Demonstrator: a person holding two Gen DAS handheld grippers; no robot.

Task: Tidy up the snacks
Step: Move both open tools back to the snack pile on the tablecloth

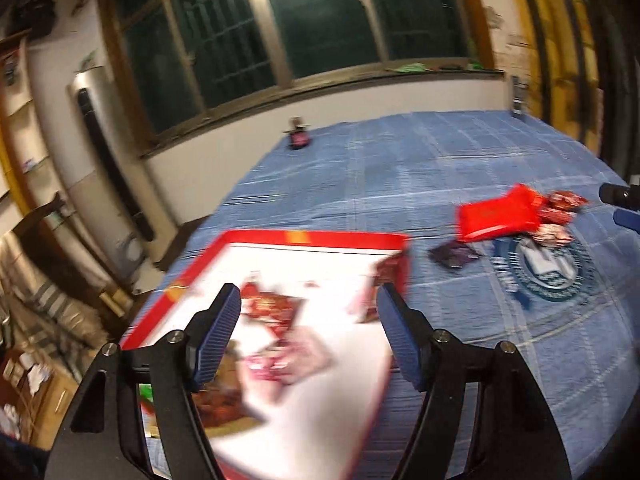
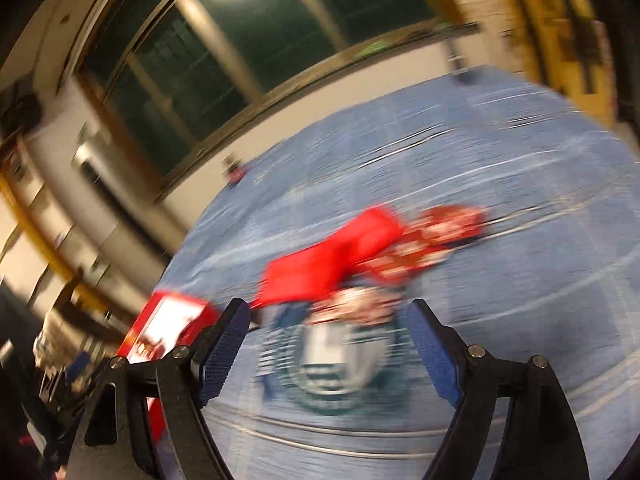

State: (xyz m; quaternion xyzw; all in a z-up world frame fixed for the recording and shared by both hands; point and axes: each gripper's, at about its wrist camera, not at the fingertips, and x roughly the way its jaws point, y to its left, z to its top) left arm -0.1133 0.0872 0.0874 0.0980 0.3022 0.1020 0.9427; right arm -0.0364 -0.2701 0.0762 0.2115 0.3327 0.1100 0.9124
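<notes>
Left gripper (image 1: 308, 304): fingers (image 1: 218, 334) spread wide, nothing between the pads, poised above the red-rimmed tray (image 1: 304, 237) at lower centre of the left wrist frame. Inside that tray, on its white floor: several snack packets (image 1: 272, 312) in red and pink, too blurred for any print to be read.

Right gripper (image 2: 330, 322): fingers (image 2: 222, 350) likewise parted wide, holding nothing, hanging over a round green-and-white emblem (image 2: 340, 364) printed on the blue checked cloth (image 2: 500, 280); lettering around the emblem smeared, unreadable.

Just beyond the right fingertips, centre of the right wrist frame: a plain red pouch (image 2: 332, 260) touching a heap of small red wrapped snacks (image 2: 432, 240). Same pile at right of the left wrist frame, with one dark purple packet (image 1: 454, 255) lying apart between pile and tray. Packet labels illegible in both views.

Tray corner again at lower left of the right wrist frame.
</notes>
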